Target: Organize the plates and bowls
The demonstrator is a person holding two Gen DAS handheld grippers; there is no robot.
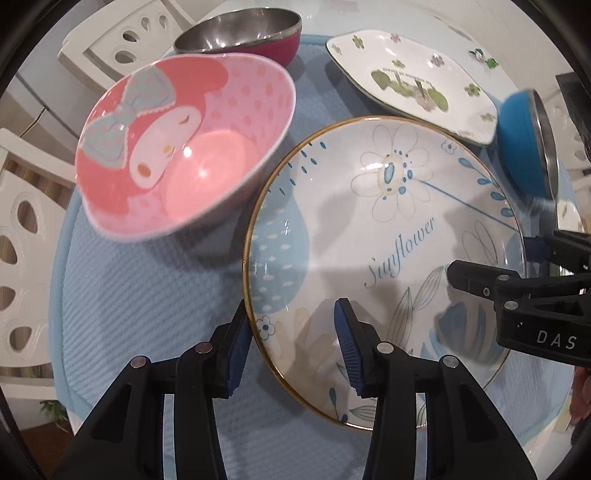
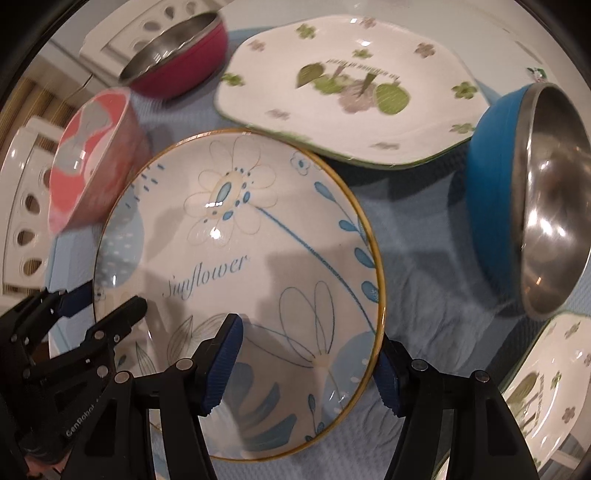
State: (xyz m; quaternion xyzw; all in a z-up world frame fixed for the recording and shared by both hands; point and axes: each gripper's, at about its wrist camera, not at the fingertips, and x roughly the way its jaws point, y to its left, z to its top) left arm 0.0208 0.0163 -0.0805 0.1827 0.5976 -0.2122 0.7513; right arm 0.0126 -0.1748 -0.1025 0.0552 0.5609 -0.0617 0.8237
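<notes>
Both tongs are on the same dish right now. Left tongs [image 1: 291, 347] are spread open and straddle the near-left rim of the round Sunflower plate [image 1: 369, 229], one blue pad outside the gold edge and one over the plate's face. Not clamped, as far as I can see. Right tongs [image 2: 308, 363] do the same on the opposite side, one pad over the plate [image 2: 236, 258] and the other just past the rim, also open with a clear gap.

That plate sits on a light blue textured mat [image 1: 147, 295] covering the bench. Just beside it on the left is a pink cartoon bowl [image 1: 184, 147], tipped toward the camera and touching or nearly touching the plate's rim. Behind that is a steel bowl with a magenta outside [image 1: 240, 33]. A squarish white plate with green flowers [image 1: 413, 85] lies behind the Sunflower plate, and a blue-shelled steel bowl [image 2: 524, 199] is tilted up on its side at the right. White chairs [image 1: 26, 236] stand around the bench.
</notes>
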